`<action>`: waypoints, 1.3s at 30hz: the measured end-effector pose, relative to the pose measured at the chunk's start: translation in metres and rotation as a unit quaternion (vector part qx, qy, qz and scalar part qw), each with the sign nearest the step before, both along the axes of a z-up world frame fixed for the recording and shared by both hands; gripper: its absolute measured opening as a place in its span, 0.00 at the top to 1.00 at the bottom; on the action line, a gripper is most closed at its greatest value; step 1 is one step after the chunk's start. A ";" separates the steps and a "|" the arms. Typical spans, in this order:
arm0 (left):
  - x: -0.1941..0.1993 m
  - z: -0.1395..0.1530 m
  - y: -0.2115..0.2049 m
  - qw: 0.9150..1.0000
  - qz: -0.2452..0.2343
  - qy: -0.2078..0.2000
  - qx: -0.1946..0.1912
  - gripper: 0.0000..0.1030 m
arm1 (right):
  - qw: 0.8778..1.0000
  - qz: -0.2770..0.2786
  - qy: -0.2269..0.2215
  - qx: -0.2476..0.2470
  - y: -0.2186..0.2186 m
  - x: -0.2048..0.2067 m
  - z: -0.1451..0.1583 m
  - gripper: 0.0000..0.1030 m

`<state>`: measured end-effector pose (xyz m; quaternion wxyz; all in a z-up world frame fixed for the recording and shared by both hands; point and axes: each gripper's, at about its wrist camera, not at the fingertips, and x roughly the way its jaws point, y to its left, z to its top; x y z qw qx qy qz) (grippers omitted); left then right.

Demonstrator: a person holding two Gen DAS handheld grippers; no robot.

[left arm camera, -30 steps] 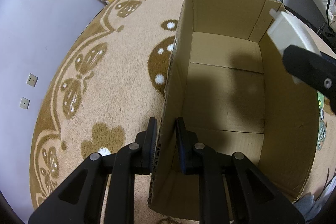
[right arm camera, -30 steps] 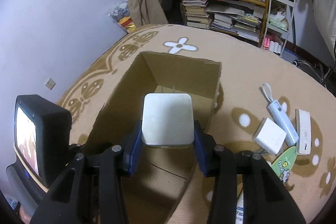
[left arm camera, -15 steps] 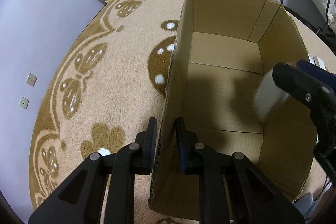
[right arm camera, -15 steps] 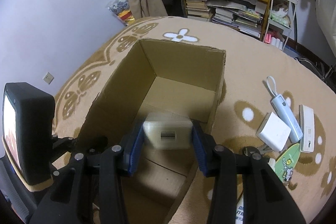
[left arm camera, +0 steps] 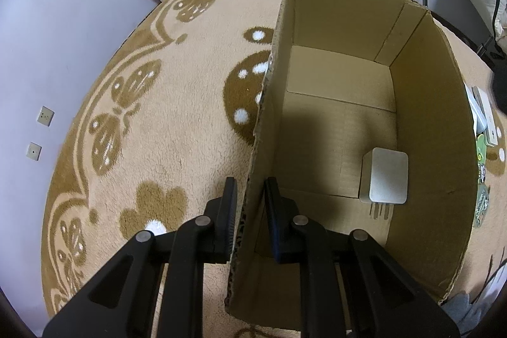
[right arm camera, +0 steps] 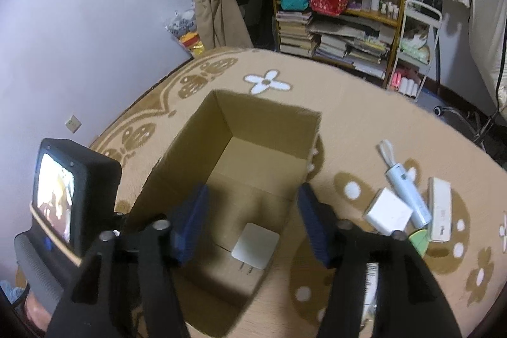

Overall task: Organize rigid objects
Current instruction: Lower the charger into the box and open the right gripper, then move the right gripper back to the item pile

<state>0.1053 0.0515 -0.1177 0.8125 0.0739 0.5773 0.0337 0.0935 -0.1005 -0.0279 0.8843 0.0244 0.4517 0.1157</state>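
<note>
The left gripper (left arm camera: 250,205) is clamped on the cardboard box (left arm camera: 424,116) wall. The right gripper (right arm camera: 252,224) hangs above, jaws apart and empty. The white charger (left arm camera: 385,176) lies inside on the box floor (prongs exposed). Risk: releasing the wall could shift the box.

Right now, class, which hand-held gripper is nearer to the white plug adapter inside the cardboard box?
Right, though this is a close call. The right hand-held gripper hangs open directly above the adapter; the left hand-held gripper clamps the box wall, across the box from it.
</note>
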 end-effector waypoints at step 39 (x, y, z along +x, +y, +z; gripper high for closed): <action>-0.001 0.002 0.001 1.000 0.001 -0.002 0.000 0.83 | 0.982 -0.140 0.128 0.002 -0.157 -0.041 -0.079 0.10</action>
